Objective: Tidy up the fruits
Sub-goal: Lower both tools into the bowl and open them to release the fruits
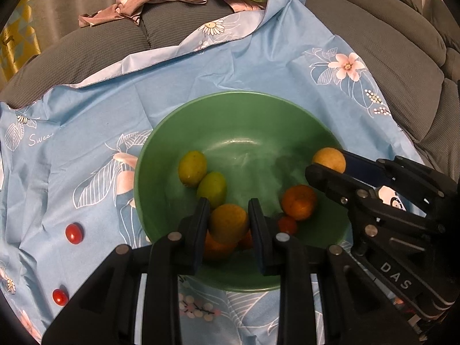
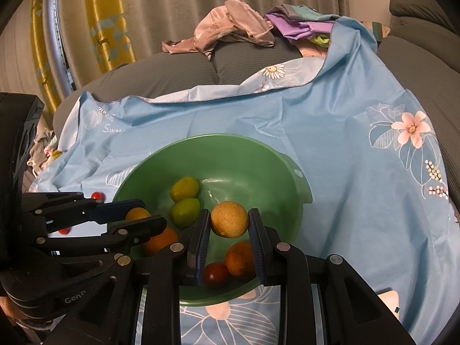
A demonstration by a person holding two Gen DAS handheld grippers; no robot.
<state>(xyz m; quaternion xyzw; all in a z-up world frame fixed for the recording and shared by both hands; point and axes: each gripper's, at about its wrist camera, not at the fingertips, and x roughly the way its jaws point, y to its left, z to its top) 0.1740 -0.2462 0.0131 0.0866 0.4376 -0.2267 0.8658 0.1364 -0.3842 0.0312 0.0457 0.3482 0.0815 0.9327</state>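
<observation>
Both pairs of jaws are seen pinching fruit above one green bowl (image 1: 149, 178). Between the pads of the left gripper (image 1: 228, 224) a yellow-orange citrus (image 1: 228, 222) is held, both pads touching its sides. Between the pads of the right gripper (image 2: 228, 224) a pale yellow speckled citrus (image 2: 229, 219) is clamped in the same way.

Just beyond the left jaws, two yellow-green lemons (image 1: 201, 178) are seen touching each other on the bowl floor. Under and to the right of those jaws, an orange (image 1: 299, 205) and a small red tomato (image 1: 287, 224) lie inside the bowl. More orange fruit is partly hidden beneath the held citrus.

Well to the left of the left jaws, outside the bowl, two cherry tomatoes (image 1: 74, 233) remain on the blue floral cloth (image 1: 258, 66), which is spread over a grey sofa (image 1: 388, 57).

Step judged in hand: fruit is being delivered to the bowl. The next move is judged to call for lowering each citrus to a free patch of bowl floor before the jaws are spread, so nothing rolls or is struck.

Legible writing: "DAS" on the right gripper body, "GenR…" (cut off) on the left gripper body, "Swee…" on the cloth.
</observation>
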